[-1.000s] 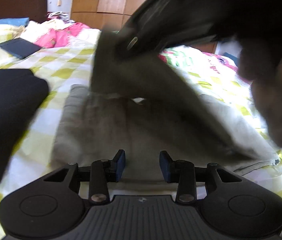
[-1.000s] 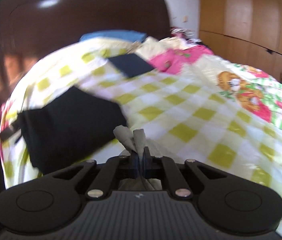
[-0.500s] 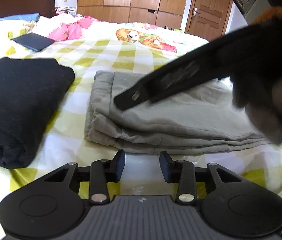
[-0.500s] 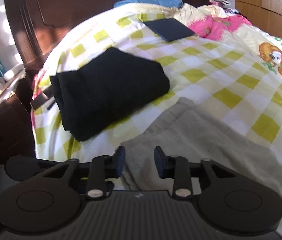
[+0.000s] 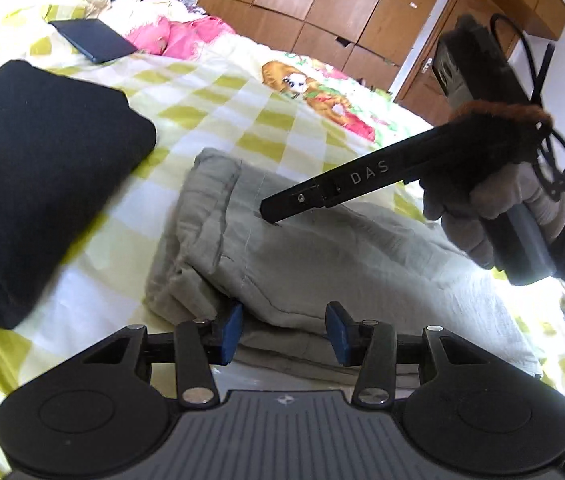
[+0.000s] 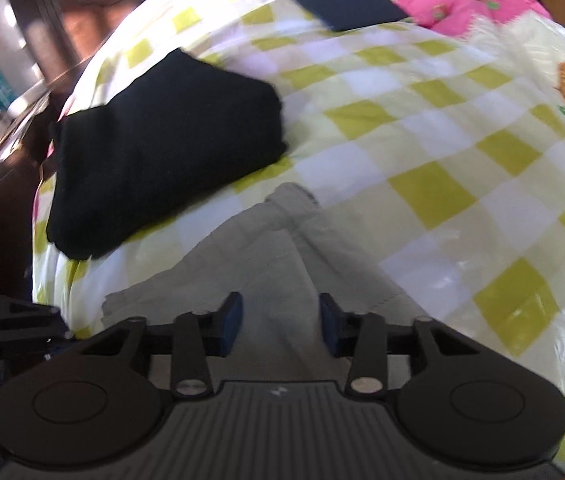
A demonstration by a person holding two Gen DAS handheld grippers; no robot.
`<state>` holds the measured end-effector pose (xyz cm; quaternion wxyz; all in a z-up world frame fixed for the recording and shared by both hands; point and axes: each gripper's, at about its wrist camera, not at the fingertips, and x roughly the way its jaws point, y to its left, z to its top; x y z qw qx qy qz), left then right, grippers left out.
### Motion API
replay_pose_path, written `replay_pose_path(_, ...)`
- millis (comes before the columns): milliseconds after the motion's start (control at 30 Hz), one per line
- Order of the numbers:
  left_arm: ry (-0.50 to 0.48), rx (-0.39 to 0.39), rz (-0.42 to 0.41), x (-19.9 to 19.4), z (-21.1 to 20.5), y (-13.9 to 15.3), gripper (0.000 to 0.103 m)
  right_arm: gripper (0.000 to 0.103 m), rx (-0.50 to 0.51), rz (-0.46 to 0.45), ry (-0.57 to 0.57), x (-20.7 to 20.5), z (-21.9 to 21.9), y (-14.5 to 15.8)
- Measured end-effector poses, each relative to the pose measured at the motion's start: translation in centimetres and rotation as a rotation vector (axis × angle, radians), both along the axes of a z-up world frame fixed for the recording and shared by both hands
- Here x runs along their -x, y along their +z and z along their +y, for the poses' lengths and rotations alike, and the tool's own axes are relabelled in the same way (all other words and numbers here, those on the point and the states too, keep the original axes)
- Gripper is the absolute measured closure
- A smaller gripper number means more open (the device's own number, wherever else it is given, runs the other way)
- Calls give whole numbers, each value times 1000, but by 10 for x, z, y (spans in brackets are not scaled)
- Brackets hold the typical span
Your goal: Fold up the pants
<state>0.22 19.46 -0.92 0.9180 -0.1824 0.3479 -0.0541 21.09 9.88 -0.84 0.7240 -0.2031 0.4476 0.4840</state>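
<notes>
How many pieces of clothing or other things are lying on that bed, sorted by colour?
Grey: 1, the folded grey pants
Black: 1, the folded black garment
Dark navy: 1, a flat dark item, kind unclear
Pink: 1, crumpled pink fabric
Total: 4

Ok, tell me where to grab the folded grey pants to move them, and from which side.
Take the grey pants at the thick stacked edge nearest the left gripper, coming in low from the near side. The layers pile up there into one bundle that the open jaws could straddle, so they would probably lift together. The top is flat and smooth, and offers little to pinch. The right gripper is open above it.
</notes>
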Motion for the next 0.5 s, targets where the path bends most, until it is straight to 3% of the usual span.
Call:
replay_pose_path(33,9,-3,1,0,-2,-1,47,96,25,0,15,1,4,-3)
replay_pose_path(100,24,-19,1,0,-6,-4,52,99,55,23,22,1,8,-7)
replay_pose_path(200,26,-41,-7,-1,-6,-8,75,100,26,8,10,1,11,2)
replay_pose_path(367,72,-17,-68,6,3,-1,79,100,-58,-39,0,-2,17,28)
replay_pose_path(500,84,-39,-39,5,4,-8,79,99,-49,-105,1,-7,40,18)
